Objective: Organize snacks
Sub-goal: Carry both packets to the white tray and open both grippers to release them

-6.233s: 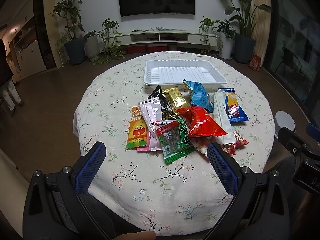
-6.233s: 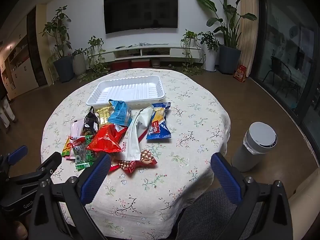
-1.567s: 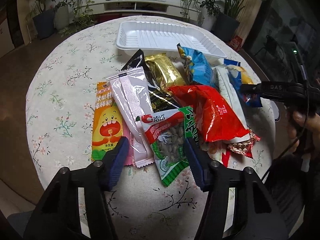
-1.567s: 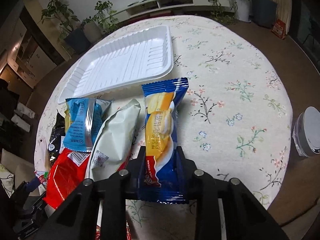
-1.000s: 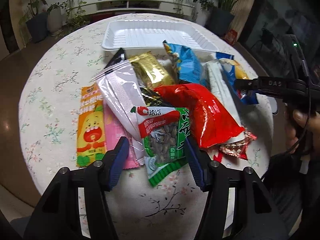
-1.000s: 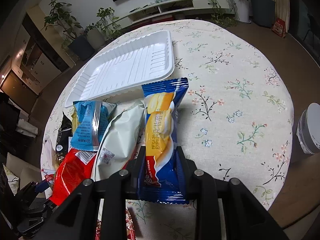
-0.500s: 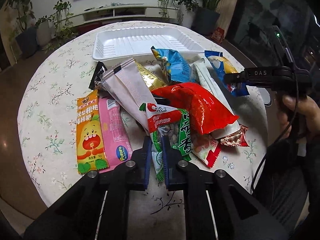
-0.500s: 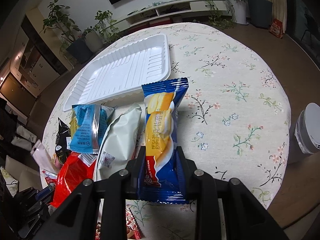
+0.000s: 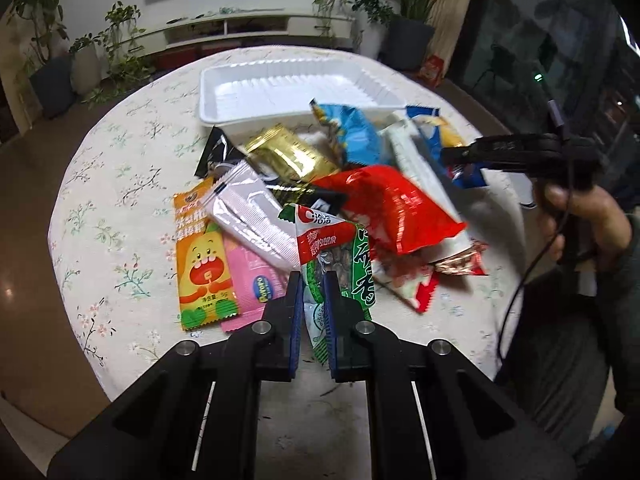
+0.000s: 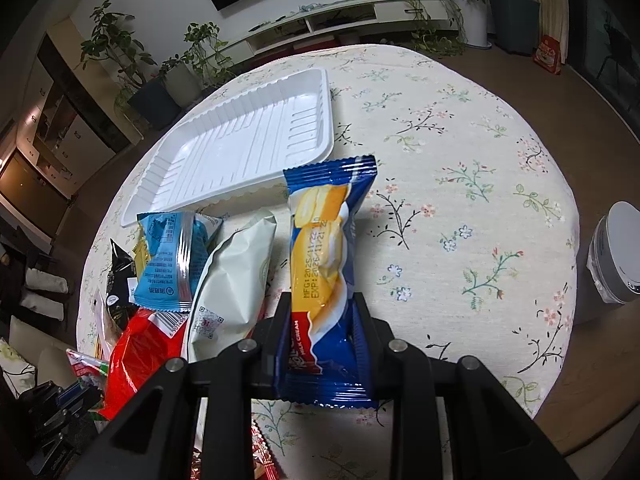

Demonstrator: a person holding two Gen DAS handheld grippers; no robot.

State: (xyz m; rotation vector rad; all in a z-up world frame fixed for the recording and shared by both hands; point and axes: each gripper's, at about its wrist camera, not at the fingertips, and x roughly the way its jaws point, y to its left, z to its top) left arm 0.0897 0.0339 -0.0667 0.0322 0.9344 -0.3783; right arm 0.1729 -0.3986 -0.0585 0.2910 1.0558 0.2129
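Note:
A pile of snack packets lies on a round floral table in front of an empty white tray, which also shows in the right wrist view. My left gripper is shut on the green seed packet and lifts its near end off the pile. My right gripper is shut on the blue milk cream packet and holds it above the table, right of the tray's near corner. In the pile are a red bag, a gold packet, a light blue packet and an orange packet.
A white bin stands on the floor right of the table. A pale green bag lies left of my right gripper. Potted plants and a TV shelf stand along the far wall. The person's right hand is at the table's right edge.
My left gripper closed on the green seed packet and raised it. My right gripper kept hold of the blue packet and lifted it slightly toward the tray.

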